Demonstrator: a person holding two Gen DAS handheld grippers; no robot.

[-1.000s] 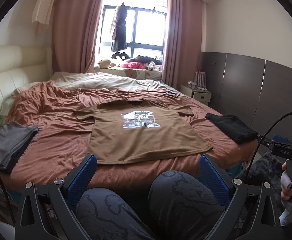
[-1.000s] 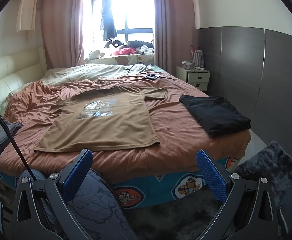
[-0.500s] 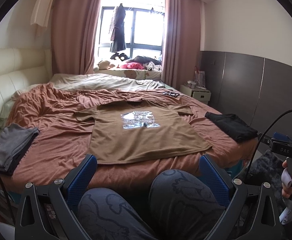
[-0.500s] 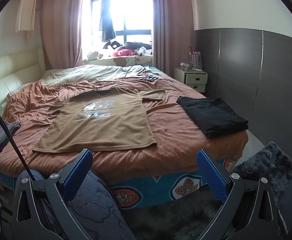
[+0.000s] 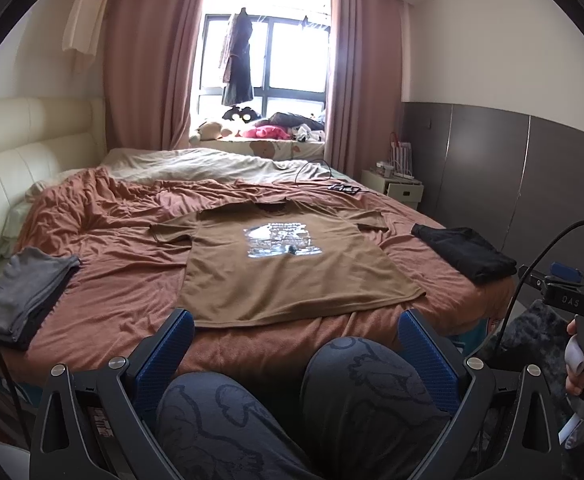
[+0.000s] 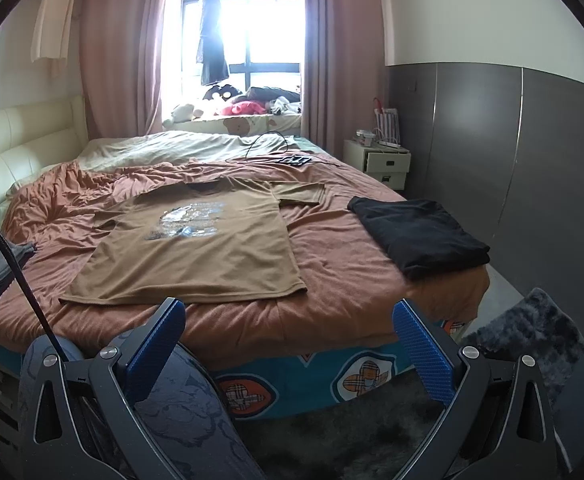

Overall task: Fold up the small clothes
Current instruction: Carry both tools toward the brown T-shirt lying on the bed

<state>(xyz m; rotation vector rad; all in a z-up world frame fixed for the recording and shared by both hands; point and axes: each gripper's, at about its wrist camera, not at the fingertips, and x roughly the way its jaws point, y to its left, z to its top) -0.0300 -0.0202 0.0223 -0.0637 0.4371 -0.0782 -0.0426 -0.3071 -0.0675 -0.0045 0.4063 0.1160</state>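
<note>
Nearest you, your knees (image 5: 332, 408) in dark patterned trousers sit between the fingers of your left gripper (image 5: 296, 344), which is spread wide and holds nothing. Your right gripper (image 6: 288, 336) is equally wide apart and empty, hovering short of the bed's near edge with the dark rug (image 6: 532, 332) below it. Just beyond, the brown T-shirt (image 5: 288, 272) lies flat, print side up, on the rust-coloured bedspread (image 5: 124, 280), its hem toward you and sleeves spread. A folded grey garment (image 5: 24, 292) rests to its left, a folded black garment (image 6: 416, 236) to its right. Farthest off, the window sill (image 5: 268, 144) holds soft toys and clothes.
</note>
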